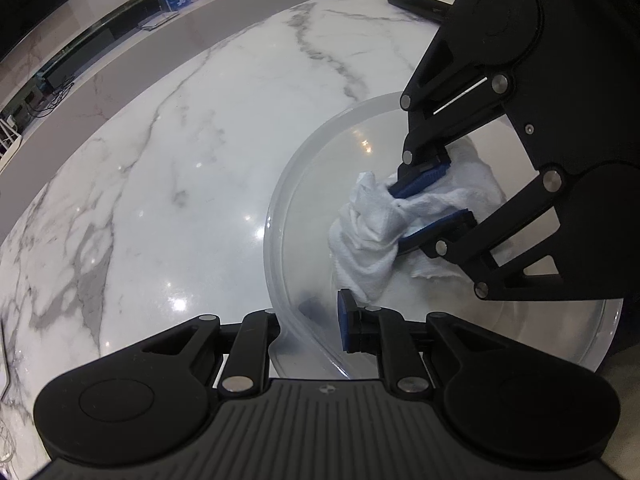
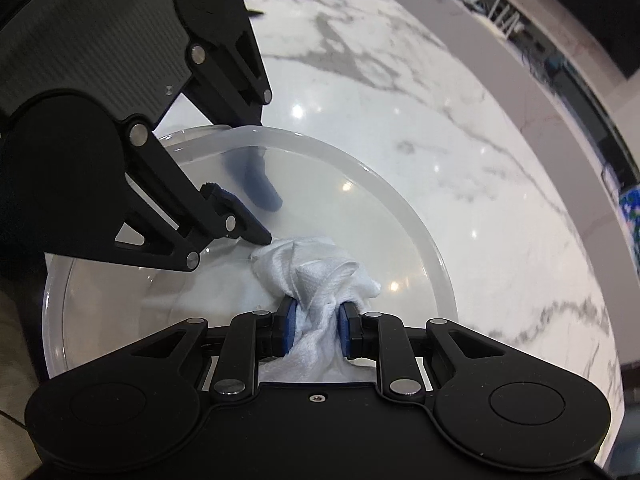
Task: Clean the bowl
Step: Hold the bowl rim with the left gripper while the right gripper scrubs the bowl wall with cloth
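Right tool, cloth, upright bowl

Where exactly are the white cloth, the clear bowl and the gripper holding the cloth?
white cloth (image 2: 316, 268): right wrist view, on its bunched folds ahead of the pads.
clear bowl (image 2: 400, 204): right wrist view, on its far rim.
right gripper (image 2: 316, 330): right wrist view, midway between its blue fingertips, shut on the cloth.

We see a glossy white marble desk with grey veins, a smooth translucent plastic bowl, a soft, nubbly white cloth, and matt black plastic hand-held grippers with ribbed blue pads.
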### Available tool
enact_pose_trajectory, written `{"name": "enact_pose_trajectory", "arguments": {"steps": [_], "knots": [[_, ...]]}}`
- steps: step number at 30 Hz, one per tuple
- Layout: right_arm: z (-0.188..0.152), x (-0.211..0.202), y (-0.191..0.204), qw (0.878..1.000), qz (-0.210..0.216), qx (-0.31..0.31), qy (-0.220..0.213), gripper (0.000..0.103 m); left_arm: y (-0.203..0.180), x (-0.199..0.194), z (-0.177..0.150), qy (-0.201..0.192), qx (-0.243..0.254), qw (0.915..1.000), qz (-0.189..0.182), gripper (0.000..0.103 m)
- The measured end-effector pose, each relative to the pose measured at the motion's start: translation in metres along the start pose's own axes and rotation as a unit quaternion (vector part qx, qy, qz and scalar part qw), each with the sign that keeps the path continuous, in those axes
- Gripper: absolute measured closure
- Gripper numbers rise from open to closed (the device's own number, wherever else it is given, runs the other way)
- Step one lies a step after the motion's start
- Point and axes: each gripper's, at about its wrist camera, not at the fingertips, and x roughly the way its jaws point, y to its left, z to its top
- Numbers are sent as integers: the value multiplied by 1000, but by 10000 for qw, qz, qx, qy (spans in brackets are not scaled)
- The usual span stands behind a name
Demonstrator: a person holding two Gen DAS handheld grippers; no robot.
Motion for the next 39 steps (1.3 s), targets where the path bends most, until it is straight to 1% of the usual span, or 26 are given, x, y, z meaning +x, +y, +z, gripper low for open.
{"name": "enact_pose_trajectory", "arguments": {"steps": [3, 10, 18, 23, 32, 39], "knots": [[2, 3, 2, 9999, -4, -80, -101, 84, -1, -1, 0, -5, -4, 10000, 10, 88], [8, 5, 7, 9992, 219, -216, -243, 84, -5, -3, -2, -5, 55, 10000, -16, 88], [7, -1, 13, 9981, 484, -301, -233, 83, -11, -6, -5, -6, 76, 10000, -1, 88], [8, 0, 16, 9983, 289, -418, -289, 84, -14, -9, -8, -5, 100, 9999, 5, 88], [10, 1, 9, 9995, 221, -156, 144, 83, -18, -15, -12, -4, 120, 9999, 5, 87], [10, 1, 4, 9986, 199, 38, 483, 83, -11, -12, -10, 0, 119, 9999, 18, 87]]}}
